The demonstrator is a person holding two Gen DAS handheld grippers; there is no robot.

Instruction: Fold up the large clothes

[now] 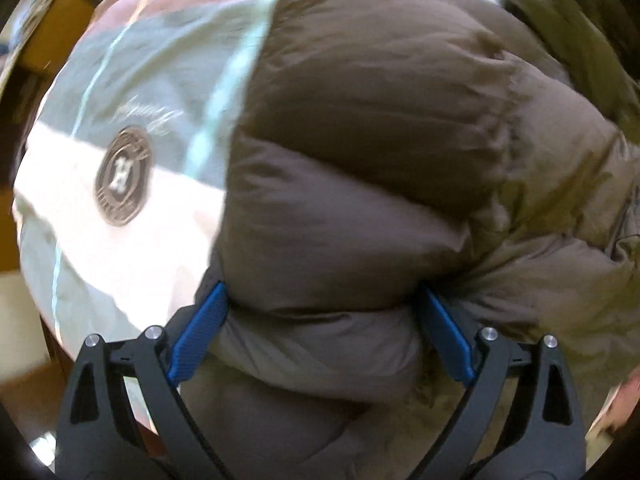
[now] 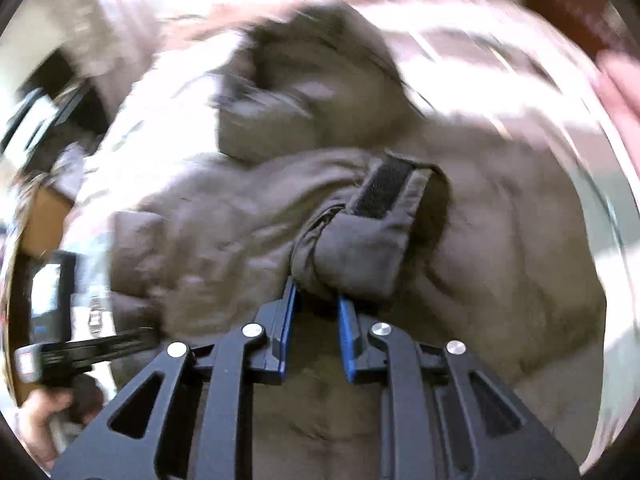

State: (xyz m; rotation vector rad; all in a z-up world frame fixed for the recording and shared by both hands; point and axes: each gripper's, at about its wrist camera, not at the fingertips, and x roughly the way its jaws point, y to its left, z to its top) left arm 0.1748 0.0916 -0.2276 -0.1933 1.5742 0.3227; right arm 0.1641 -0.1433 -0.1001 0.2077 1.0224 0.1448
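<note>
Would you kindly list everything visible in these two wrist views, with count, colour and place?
Puffer jacket: one, brown, quilted, filling most of both views.
Jacket cuff: one, brown with a black hook-and-loop tab, centre of the right wrist view.
Round emblem: one, dark with a white letter H, on a pale grey and white fabric surface left of the jacket.
Cardboard box: one, tan, upper left edge of the left wrist view.
Left tongs: black frame, blue pads, spread wide around a thick fold of the jacket.
Right tongs: black frame, blue pads, closed on the cuff.
Person's hand: one, lower left of the right wrist view, holding the other tool's handle.
</note>
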